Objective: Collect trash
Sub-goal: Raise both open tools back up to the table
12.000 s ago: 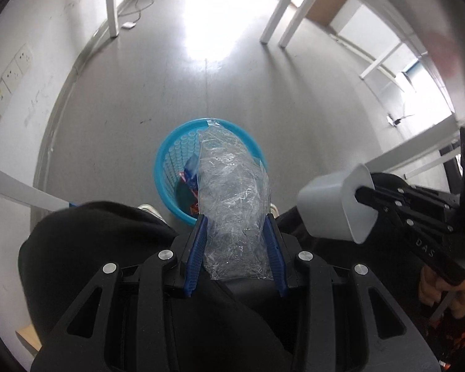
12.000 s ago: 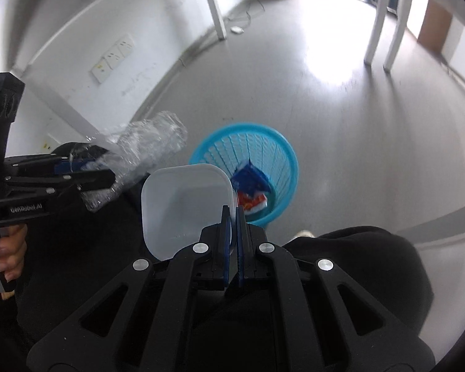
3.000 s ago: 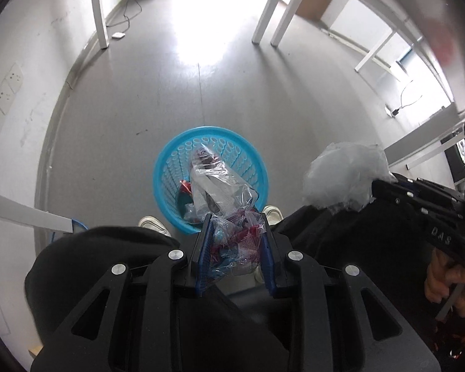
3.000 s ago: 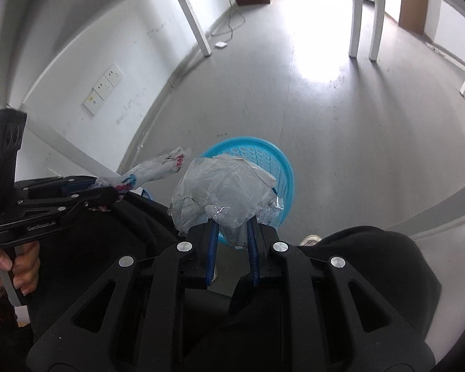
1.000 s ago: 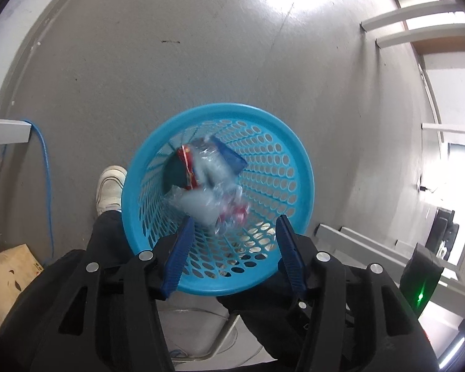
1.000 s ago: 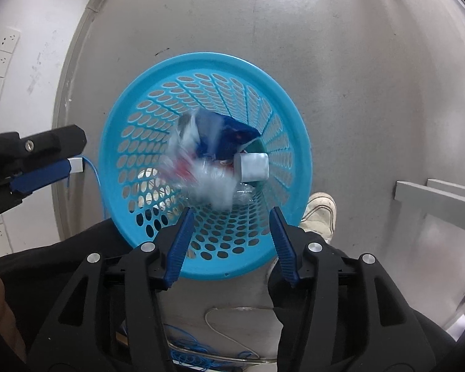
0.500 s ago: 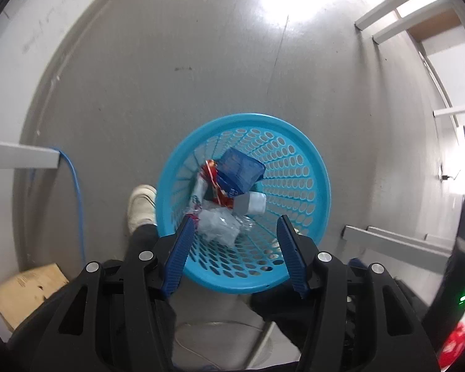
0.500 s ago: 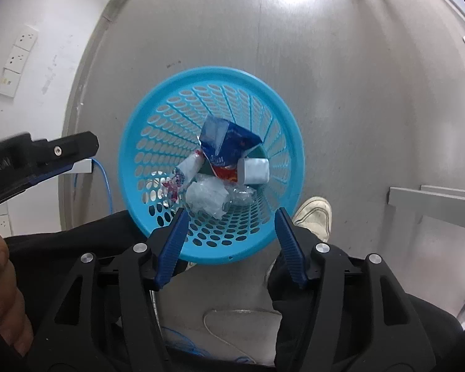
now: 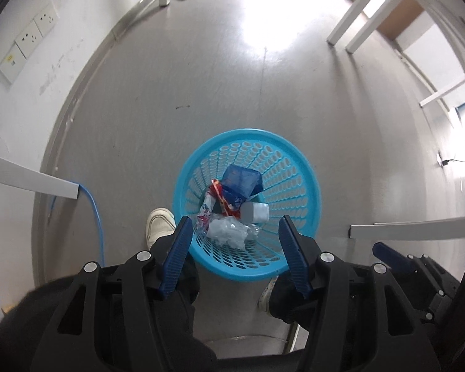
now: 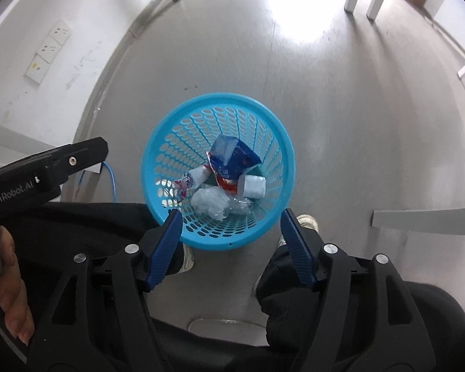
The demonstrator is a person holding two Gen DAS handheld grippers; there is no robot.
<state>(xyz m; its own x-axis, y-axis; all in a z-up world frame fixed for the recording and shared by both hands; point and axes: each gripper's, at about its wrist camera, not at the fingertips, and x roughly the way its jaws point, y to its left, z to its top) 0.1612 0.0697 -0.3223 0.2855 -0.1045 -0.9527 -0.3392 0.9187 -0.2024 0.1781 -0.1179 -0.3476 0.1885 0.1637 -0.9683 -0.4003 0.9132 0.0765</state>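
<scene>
Both tools are empty: the jaws of the left tool (image 9: pixel 234 241) and right tool (image 10: pixel 231 228) are opening, nothing between them. Directly below them stands the blue basket (image 9: pixel 307 186), where the crumpled plastic (image 9: pixel 224 232), carton (image 9: pixel 240 183) and cup (image 9: pixel 255 212) are deposited. No further trash is visible on the floor (image 9: pixel 232 93); collection is judged near complete.

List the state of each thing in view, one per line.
Basket: upright on the floor, holding trash.
Blue carton: in the basket, lying tilted.
White cup: in the basket, on its side.
Crumpled bag: in the basket.
Left tool: above the basket, empty, jaws opening.
Right tool: above the basket, empty, jaws opening.
</scene>
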